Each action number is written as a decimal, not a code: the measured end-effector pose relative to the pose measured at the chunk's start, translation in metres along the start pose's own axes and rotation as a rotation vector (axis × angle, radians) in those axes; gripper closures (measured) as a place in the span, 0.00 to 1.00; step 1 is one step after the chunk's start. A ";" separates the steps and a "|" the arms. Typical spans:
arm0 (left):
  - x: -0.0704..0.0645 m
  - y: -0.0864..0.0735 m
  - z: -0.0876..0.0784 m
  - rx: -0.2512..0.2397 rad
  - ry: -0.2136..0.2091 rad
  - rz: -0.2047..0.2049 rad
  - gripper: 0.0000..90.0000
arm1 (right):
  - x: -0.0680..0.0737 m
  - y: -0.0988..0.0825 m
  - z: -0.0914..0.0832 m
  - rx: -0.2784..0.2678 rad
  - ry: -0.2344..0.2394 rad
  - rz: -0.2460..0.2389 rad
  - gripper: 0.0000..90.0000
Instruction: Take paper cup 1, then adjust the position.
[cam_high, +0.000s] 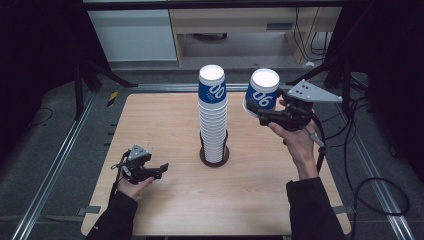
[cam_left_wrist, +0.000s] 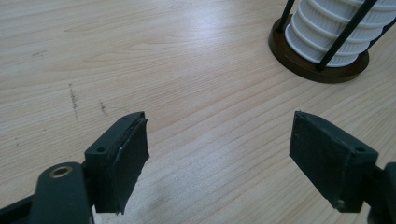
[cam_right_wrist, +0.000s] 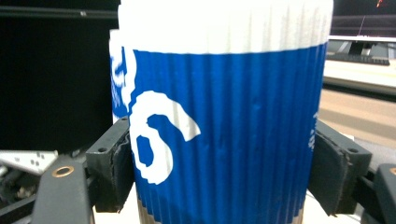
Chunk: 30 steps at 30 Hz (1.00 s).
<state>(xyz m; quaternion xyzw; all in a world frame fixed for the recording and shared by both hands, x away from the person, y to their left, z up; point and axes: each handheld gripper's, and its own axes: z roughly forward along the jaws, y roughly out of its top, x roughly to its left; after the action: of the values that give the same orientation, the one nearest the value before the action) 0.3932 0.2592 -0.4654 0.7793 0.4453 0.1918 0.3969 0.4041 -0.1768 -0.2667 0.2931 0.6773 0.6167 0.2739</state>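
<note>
Right hand-held gripper (cam_high: 260, 111) clamps a blue-and-white ribbed paper cup (cam_high: 262, 91) above the counter (cam_high: 170, 150), just right of the cup stack (cam_high: 213, 117); the cup's long axis tilts, white mouth up toward the camera. Its print reads "06", the stack's top cup "00". Left hand-held gripper (cam_high: 161, 170) rests with jaws wide, holding nothing.

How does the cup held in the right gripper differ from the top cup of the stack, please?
The held cup is tilted and clamped in the right gripper; the top cup stands upright, nested on the stack. The held cup reads 06, the top cup 00. Both are blue with white rims.
</note>
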 end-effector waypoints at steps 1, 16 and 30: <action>-0.001 0.001 -0.001 -0.003 -0.002 0.005 0.21 | -0.001 -0.008 -0.001 0.012 0.003 0.002 0.24; -0.007 0.005 -0.004 -0.012 -0.035 0.021 0.21 | 0.000 -0.065 -0.005 0.139 0.073 -0.001 0.24; -0.018 0.012 -0.008 -0.017 -0.094 0.048 0.20 | 0.008 -0.109 -0.005 0.270 0.171 -0.048 0.24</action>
<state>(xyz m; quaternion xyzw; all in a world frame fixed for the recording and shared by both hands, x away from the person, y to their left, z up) 0.3846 0.2438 -0.4504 0.7945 0.4060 0.1681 0.4193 0.3888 -0.1814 -0.3751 0.2575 0.7817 0.5360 0.1879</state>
